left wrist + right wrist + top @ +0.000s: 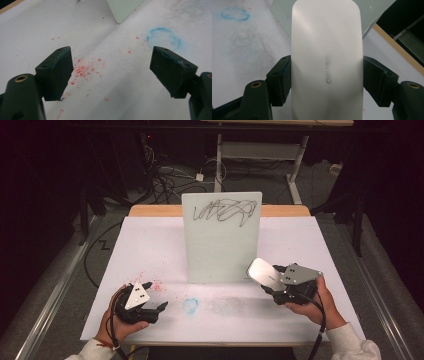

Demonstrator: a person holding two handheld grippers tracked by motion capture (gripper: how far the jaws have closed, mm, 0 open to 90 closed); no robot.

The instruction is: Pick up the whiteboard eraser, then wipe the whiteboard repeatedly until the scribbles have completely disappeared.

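Observation:
A small whiteboard [222,237] stands upright at the middle of the table, with a black scribble [225,210] across its top. My right gripper [272,279] is shut on a white oblong eraser [264,273], held just right of the board's lower corner. In the right gripper view the eraser [327,57] runs up between the two black pads [279,82], which press its sides. My left gripper [155,296] rests near the table's front left, open, with nothing between its pads [58,72]. The board's lower corner [123,10] is ahead of it.
White paper [150,245] covers the table. A blue ring smudge [190,305] and a grey smear lie in front of the board; red specks [82,70] lie by the left gripper. Beyond the table's wooden far edge [155,210] are cables and desk legs [218,155].

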